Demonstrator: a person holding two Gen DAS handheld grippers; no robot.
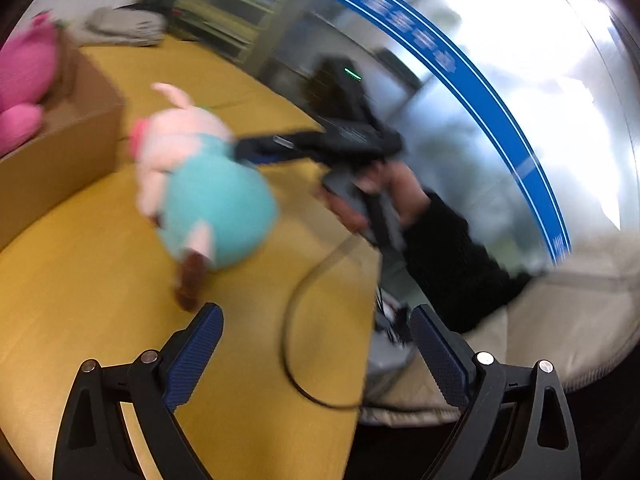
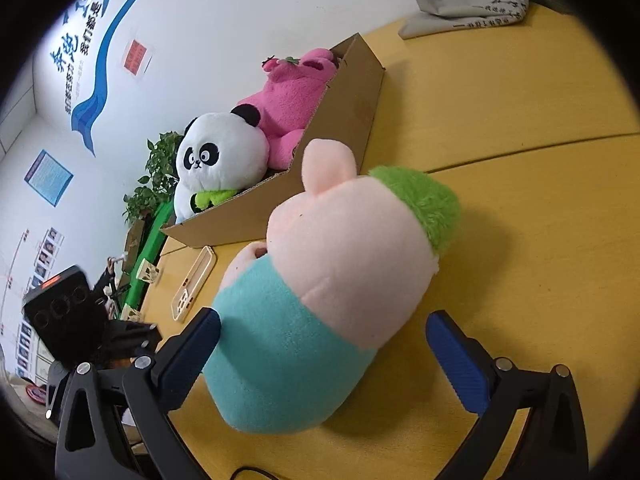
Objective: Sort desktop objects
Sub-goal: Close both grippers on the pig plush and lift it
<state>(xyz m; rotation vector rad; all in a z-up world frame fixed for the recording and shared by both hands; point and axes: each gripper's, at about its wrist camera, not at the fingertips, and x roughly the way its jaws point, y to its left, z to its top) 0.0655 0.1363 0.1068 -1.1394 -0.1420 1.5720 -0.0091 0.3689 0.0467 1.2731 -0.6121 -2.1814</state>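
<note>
A plush pig [image 2: 320, 304] in a teal dress, with a pink head and a green tuft, lies on the yellow table [image 2: 540, 220]. My right gripper [image 2: 322, 344] is open, its blue pads on either side of the pig's teal body. In the left wrist view the pig [image 1: 200, 184] lies ahead, with the right gripper [image 1: 256, 150] reaching it from the right. My left gripper [image 1: 316, 328] is open and empty above the table near its right edge. A cardboard box [image 2: 340, 120] holds a panda plush [image 2: 220, 160] and a pink plush [image 2: 292, 96].
A phone [image 2: 194, 282] in a pale case lies by the box's near corner. A grey folded bag [image 2: 468, 8] lies at the far end of the table. A black cable [image 1: 296, 320] loops over the table edge [image 1: 368, 320]. A potted plant [image 2: 156, 176] stands beyond the box.
</note>
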